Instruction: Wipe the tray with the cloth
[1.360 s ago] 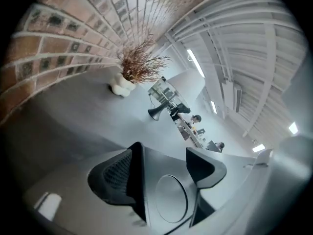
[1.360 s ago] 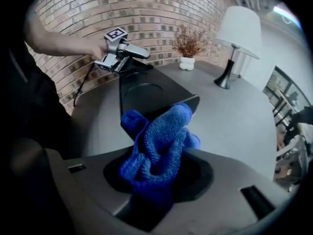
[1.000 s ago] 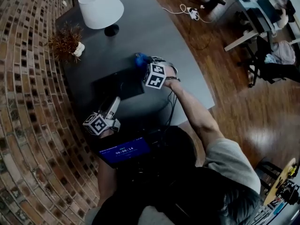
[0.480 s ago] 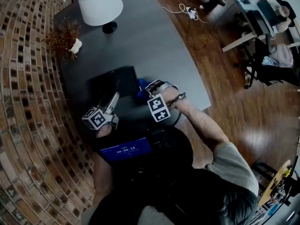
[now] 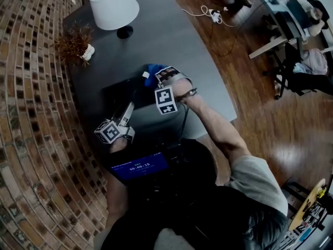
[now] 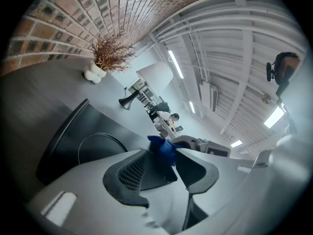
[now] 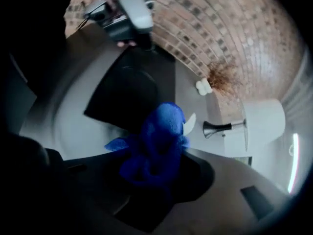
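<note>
A black tray (image 5: 122, 92) lies on the grey table (image 5: 177, 40); it shows too in the left gripper view (image 6: 68, 136) and the right gripper view (image 7: 127, 92). My left gripper (image 5: 128, 108) is shut on the tray's near edge, the dark rim pinched between its pads (image 6: 137, 173). My right gripper (image 5: 156, 78) is shut on a bunched blue cloth (image 5: 151, 71), which hangs from its jaws (image 7: 159, 141) over the tray's far right corner. Past the left jaws, the cloth (image 6: 164, 148) shows again.
A lamp with a white shade (image 5: 113, 7) and a dried plant in a white vase (image 5: 78, 45) stand at the table's far end. A brick wall (image 5: 31, 113) runs along the left. Wooden floor with cables (image 5: 208, 12) lies right of the table's edge.
My right gripper swept the cloth toward me along the tray's right side, then back to the far right corner. The left gripper stayed at the tray's near edge.
</note>
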